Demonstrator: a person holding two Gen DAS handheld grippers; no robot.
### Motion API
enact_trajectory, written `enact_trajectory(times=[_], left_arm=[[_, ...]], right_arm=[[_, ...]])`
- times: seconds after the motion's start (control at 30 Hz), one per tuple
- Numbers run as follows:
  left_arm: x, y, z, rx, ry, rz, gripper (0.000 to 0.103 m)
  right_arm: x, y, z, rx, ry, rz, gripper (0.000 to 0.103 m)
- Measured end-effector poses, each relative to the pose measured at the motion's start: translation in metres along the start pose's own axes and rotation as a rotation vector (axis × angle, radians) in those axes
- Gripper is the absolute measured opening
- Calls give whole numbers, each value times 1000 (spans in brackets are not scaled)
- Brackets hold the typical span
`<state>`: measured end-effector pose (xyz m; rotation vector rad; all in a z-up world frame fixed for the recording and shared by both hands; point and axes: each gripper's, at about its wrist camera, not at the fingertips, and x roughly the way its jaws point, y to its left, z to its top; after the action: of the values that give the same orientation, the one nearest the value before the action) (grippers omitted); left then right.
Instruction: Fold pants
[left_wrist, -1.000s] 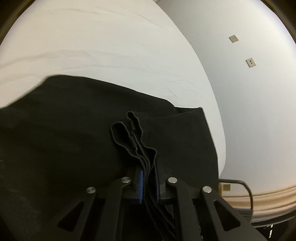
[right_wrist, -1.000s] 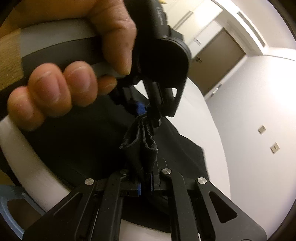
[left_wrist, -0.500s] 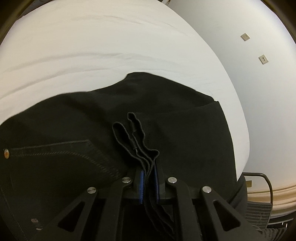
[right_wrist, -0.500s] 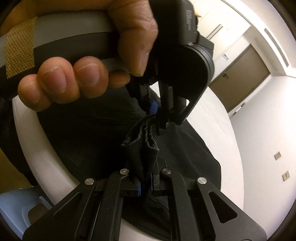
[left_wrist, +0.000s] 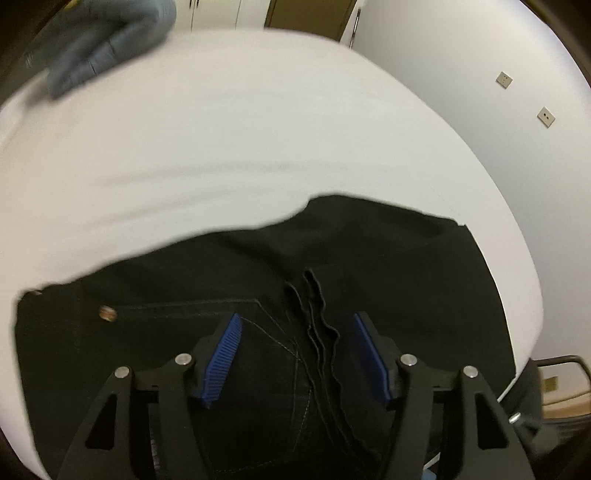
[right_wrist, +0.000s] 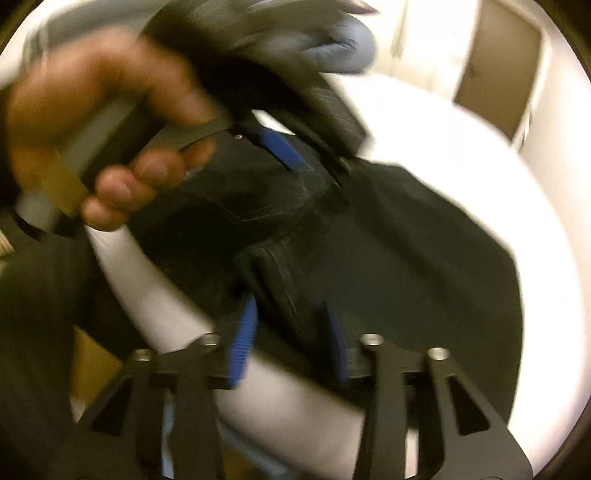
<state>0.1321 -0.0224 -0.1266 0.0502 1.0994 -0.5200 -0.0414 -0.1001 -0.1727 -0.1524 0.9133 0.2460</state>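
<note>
- Black pants (left_wrist: 388, 266) lying folded on white table (left_wrist: 258, 147), near its edge.
- Left gripper (left_wrist: 295, 354) opening, bunched hem edges loose between pads, unpressed.
- Right gripper (right_wrist: 291, 332) opening around thick fold, likewise released.
- Soft, limp, fairly heavy denim; best pinched at stacked hems or waistband.

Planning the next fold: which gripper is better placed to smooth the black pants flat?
Probably left. The left gripper hangs opening, pads clear, over the pants; the right gripper, also opening, straddles a bunched fold at the table's edge.
</note>
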Motion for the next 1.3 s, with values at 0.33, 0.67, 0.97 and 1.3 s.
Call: enact_trajectory(times=[0.33, 0.67, 0.97, 1.3], left_arm=[[33, -71, -50, 136, 30, 115, 56], [37, -98, -39, 135, 47, 150, 57], [28, -90, -43, 125, 37, 145, 57], [29, -80, -44, 105, 26, 127, 57]], right_arm=[[-8, -200, 10, 588, -13, 461, 35], [107, -304, 17, 819, 85, 574, 25], [36, -204, -48, 716, 147, 613, 25], [-24, -159, -77, 701, 162, 538, 27]])
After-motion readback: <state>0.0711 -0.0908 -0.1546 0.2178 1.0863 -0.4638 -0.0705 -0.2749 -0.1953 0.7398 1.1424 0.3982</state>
